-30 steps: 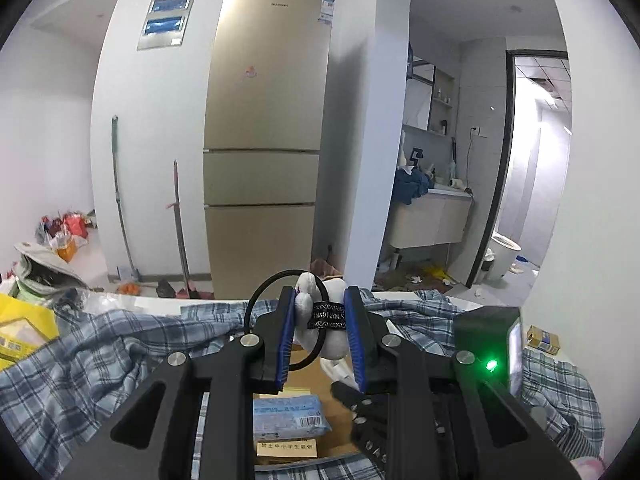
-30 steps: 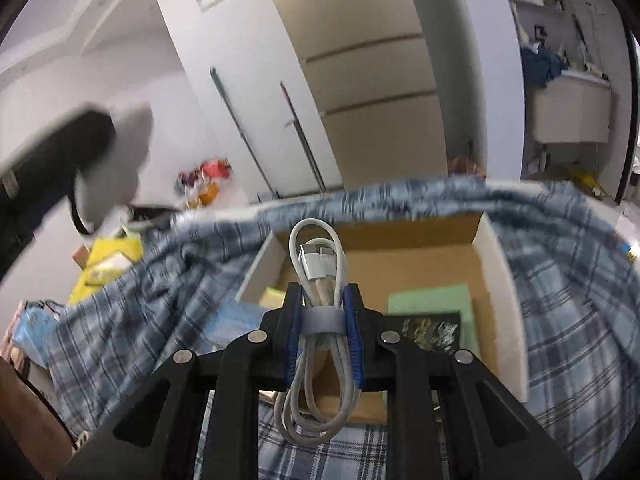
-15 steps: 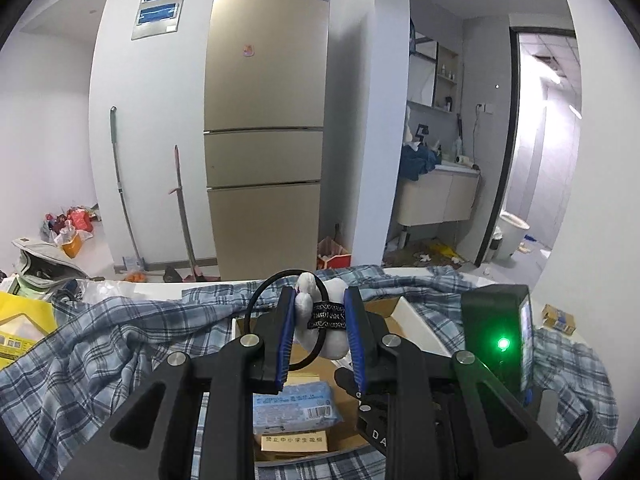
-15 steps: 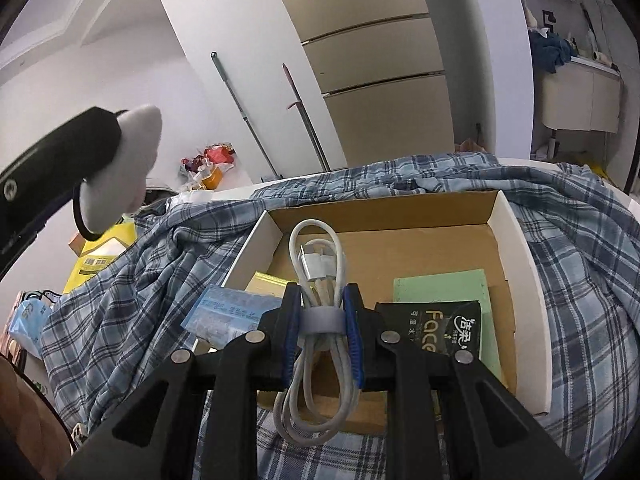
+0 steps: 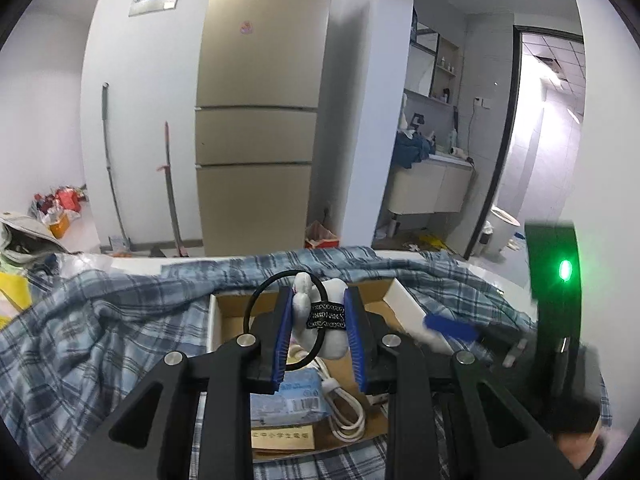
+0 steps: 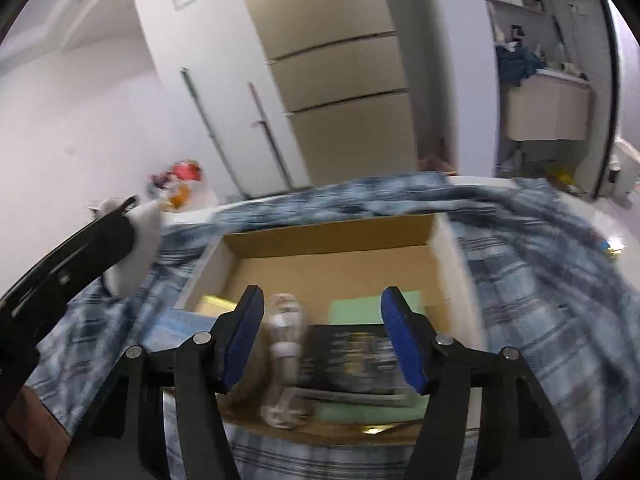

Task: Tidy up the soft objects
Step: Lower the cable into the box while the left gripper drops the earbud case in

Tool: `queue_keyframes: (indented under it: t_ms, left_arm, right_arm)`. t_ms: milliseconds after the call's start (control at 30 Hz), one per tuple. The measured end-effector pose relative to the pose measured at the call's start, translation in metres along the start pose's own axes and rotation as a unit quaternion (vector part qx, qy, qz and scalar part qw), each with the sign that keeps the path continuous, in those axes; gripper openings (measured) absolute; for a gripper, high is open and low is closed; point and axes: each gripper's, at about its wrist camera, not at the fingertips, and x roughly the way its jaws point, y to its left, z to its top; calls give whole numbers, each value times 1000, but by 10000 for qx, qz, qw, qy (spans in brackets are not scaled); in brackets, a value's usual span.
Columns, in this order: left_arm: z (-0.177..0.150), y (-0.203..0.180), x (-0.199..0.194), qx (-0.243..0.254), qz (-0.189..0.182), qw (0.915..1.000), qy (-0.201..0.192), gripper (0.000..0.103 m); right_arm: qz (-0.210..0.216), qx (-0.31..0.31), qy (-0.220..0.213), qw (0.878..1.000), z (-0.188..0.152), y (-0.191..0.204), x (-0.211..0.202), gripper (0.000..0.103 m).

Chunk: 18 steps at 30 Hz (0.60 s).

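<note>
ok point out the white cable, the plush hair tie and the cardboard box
white cable (image 6: 285, 354), right wrist view, its banded middle
plush hair tie (image 5: 327, 315), left wrist view, its black label band
cardboard box (image 6: 332, 232), right wrist view, far inner wall

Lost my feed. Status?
Right gripper open, cable in box. Left gripper shut on plush hair tie above box. Nothing blocking.

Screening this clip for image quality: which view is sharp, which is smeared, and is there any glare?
Left wrist view: mostly sharp, the white plush hair tie in the left gripper is crisp; only the right edge smears, where a green indicator light blooms. Right wrist view: motion-blurred throughout, the bundled white charging cable and blue plaid cloth streak; fisheye bends the beige refrigerator.
</note>
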Motion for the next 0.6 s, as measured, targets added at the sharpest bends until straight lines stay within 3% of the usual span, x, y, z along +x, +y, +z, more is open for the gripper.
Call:
queue_keyframes:
  t_ms: [167, 300, 400, 500, 600]
  left_arm:
    - [-12, -9, 22, 255, -61, 9990, 352, 26]
    - [-20, -6, 34, 26, -296, 9976, 626, 27]
    - [-22, -6, 36, 120, -91, 9978, 652, 46]
    - [-22, -4, 32, 72, -49, 9984, 550, 50]
    - [-20, 0, 27, -38, -17, 9990, 440, 68]
  right_arm:
    - [-93, 286, 70, 9995, 16, -41, -4, 61]
    - [-114, 444, 57, 9989, 19, -56, -5, 61]
    - [74, 665, 143, 9977, 18, -60, -1, 61]
    - [0, 563, 106, 9984, 16, -56, -3, 61]
    - [-83, 391, 25, 9992, 16, -48, -5, 62]
